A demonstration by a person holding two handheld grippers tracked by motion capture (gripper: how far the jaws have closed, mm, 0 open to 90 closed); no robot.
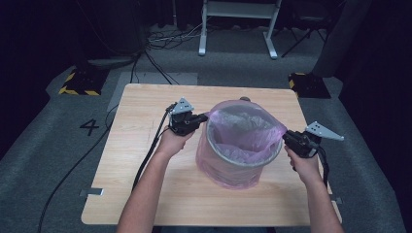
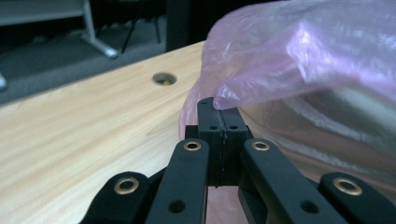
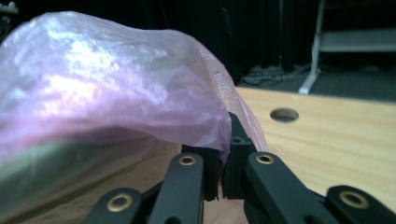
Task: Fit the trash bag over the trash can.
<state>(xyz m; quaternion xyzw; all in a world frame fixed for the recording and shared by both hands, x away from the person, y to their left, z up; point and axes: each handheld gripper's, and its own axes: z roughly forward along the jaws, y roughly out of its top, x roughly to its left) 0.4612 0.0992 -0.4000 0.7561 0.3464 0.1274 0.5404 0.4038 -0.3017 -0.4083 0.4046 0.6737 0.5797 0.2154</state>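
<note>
A round grey bin (image 1: 243, 158) stands upright in the middle of the wooden table (image 1: 145, 145). A pink translucent bag (image 1: 245, 127) lines it and drapes over its rim and outer wall. My left gripper (image 1: 203, 118) is at the bin's left rim, shut on the bag's edge (image 2: 243, 95). My right gripper (image 1: 285, 136) is at the right rim, shut on the opposite edge of the bag (image 3: 212, 135), which is pulled outward there. In both gripper views the film rises from between the closed jaws.
The table's far edge has a round cable hole (image 2: 164, 79) (image 3: 284, 114). Cables trail from both grippers off the table's left and right sides. A white desk frame (image 1: 238, 24) and floor cables lie beyond. Bare tabletop extends left and in front of the bin.
</note>
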